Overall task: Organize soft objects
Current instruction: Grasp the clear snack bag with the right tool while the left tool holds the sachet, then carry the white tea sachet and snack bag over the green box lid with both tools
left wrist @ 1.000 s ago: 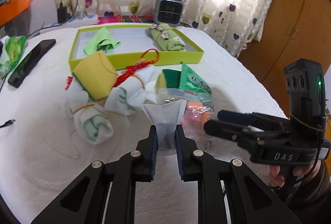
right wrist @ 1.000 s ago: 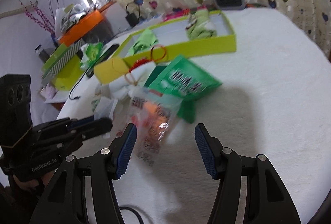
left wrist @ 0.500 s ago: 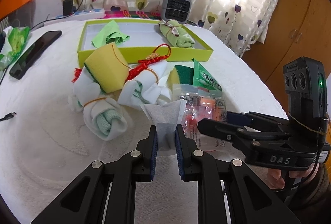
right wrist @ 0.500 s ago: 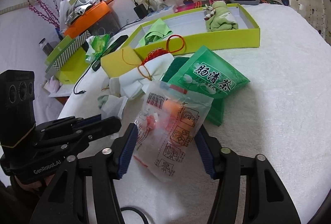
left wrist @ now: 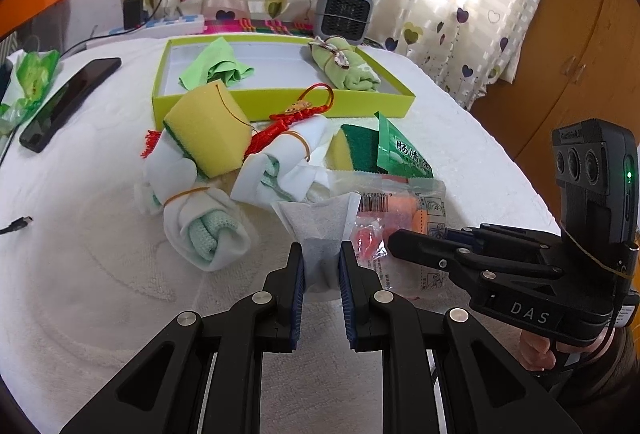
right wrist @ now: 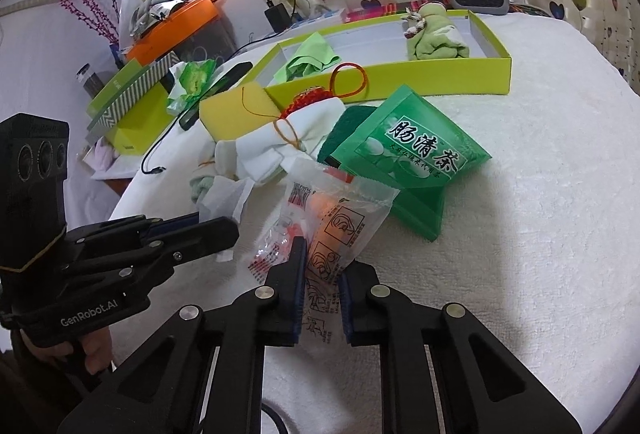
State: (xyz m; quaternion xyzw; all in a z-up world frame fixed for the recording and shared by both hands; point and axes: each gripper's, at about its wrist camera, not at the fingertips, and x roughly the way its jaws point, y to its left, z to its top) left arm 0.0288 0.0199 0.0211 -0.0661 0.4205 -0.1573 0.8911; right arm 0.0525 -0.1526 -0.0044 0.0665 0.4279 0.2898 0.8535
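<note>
right tongs [right wrist: 320, 284] just closing, now pinching clear packet [right wrist: 332, 222] by its near end | left tongs [left wrist: 321, 270] clamping white sachet [left wrist: 320, 222] | lime tray [left wrist: 280, 101] lying beyond both, packet's long axis pointing toward it

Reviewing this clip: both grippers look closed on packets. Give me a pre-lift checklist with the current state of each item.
1. Left gripper shut on the white sachet: ok.
2. Right gripper, jaws just closed, pinching the clear plastic packet: ok.
3. Packet free of the green tea pouch behind it: cannot tell, their edges meet.
4. Grippers clear of each other: ok, side by side with a gap.
5. Room in the yellow-green tray: ok, its middle is bare between the green cloth and the rolled green towel.
</note>
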